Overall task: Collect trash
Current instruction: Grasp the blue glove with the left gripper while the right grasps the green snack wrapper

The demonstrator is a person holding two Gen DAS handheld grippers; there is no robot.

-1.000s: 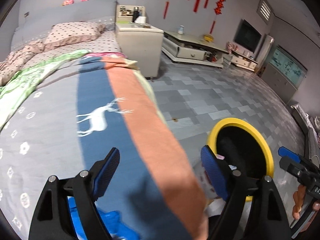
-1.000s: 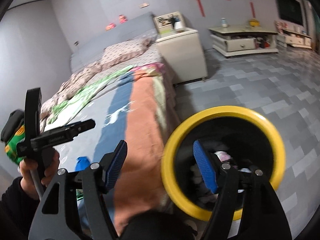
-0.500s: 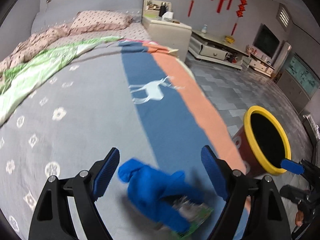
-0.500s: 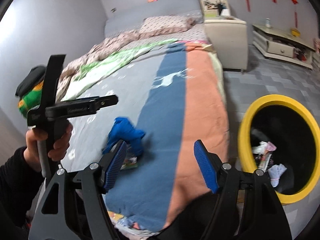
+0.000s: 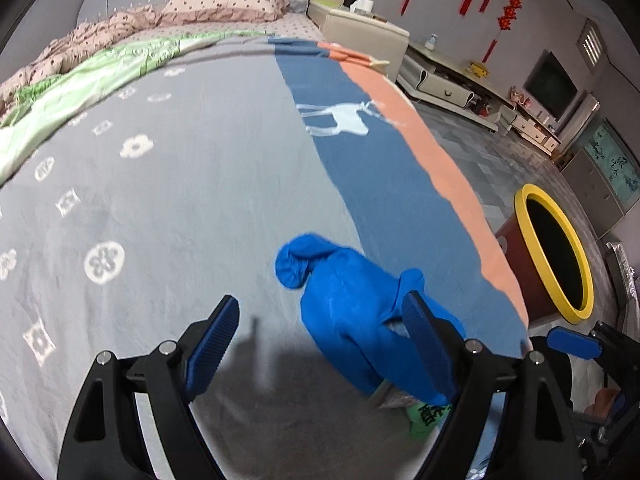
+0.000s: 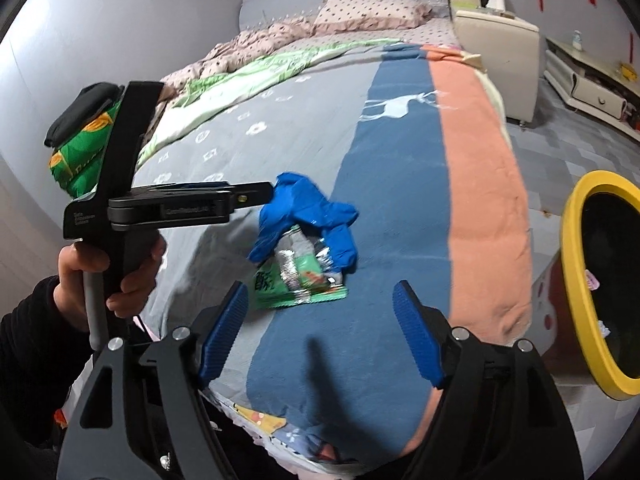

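Note:
A crumpled blue glove [image 5: 352, 304] [image 6: 308, 212] lies on the bedspread, partly over a green snack wrapper [image 6: 298, 280] [image 5: 426, 420]. My left gripper [image 5: 320, 344] hovers open just above the bed; the glove sits by its right finger. My right gripper [image 6: 320, 332] hangs over the bed's near edge with its jaws opening and nothing between them, the wrapper just beyond its tips. A yellow-rimmed bin [image 6: 580, 288] [image 5: 556, 256] stands on the floor right of the bed, with some trash inside.
The bed [image 5: 160, 200] has a grey, blue and orange cover, with pillows at the far end. A beige nightstand [image 6: 496, 56] and a low TV cabinet [image 5: 448, 80] stand beyond. A hand [image 6: 108, 272] holds the left gripper's handle. Grey tiled floor [image 5: 480, 160] lies right of the bed.
Both grippers swung left from the bin toward the bed and sank lower. The glove and wrapper came into view and now lie close ahead. The right jaws spread wider.

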